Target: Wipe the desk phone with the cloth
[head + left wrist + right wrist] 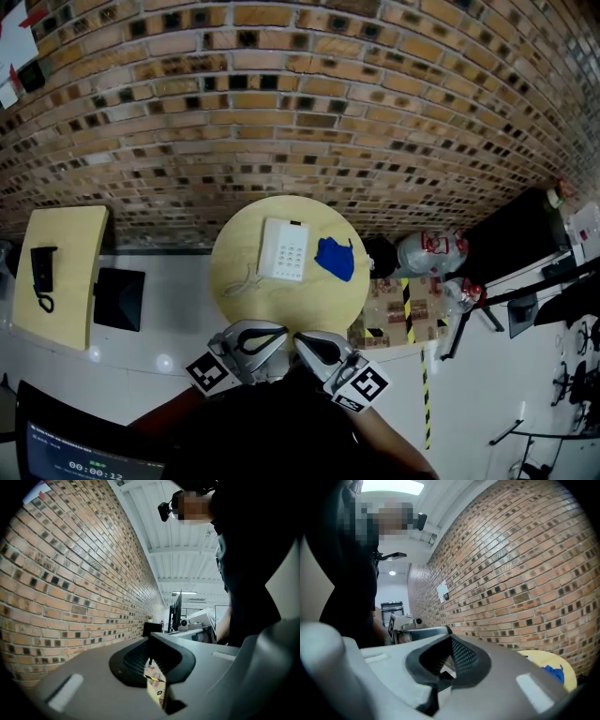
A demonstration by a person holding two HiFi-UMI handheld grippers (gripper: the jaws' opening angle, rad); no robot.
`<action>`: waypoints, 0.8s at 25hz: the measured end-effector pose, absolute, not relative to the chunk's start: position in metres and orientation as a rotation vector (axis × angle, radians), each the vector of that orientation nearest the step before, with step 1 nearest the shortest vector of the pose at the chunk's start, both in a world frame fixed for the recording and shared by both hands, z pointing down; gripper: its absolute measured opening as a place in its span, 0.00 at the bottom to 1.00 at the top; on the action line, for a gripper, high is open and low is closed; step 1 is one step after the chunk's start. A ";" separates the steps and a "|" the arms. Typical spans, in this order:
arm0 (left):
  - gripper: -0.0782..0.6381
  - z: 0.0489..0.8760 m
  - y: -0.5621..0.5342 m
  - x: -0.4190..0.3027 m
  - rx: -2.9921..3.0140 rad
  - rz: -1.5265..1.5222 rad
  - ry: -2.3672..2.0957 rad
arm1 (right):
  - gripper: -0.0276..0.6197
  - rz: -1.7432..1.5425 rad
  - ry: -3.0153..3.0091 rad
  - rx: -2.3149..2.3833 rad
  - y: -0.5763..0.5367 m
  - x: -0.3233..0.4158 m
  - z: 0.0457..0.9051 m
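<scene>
A white desk phone [283, 249] lies on the round yellow table [239, 267], its cord trailing off to the left. A crumpled blue cloth [336, 258] rests just right of the phone. The cloth [553, 673] also shows at the lower right of the right gripper view, on the table [536, 658]. My left gripper [278, 336] and right gripper [302, 340] hang side by side over the table's near edge, close to the person's body and well short of phone and cloth. Both are shut with nothing between the jaws [154, 666] [445, 662].
A brick wall [300, 103] runs behind the table. At the left stands a rectangular yellow table [70, 281] carrying a black phone [41, 274]. Cardboard boxes [398, 302] and a plastic bag [431, 251] crowd the floor right of the round table. A screen [66, 450] sits bottom left.
</scene>
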State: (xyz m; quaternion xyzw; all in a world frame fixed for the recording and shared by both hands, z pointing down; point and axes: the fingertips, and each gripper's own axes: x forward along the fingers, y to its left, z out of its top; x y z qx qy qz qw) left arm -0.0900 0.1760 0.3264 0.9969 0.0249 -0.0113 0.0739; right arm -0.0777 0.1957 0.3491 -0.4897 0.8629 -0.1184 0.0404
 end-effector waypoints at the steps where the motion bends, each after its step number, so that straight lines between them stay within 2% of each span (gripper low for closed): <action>1: 0.10 0.327 0.176 -0.090 2.993 -0.031 0.075 | 0.04 -0.360 2.643 -1.500 0.195 -0.078 0.349; 20: 0.10 0.330 0.178 -0.087 2.987 -0.013 0.089 | 0.04 -0.293 2.674 -1.483 0.191 -0.081 0.344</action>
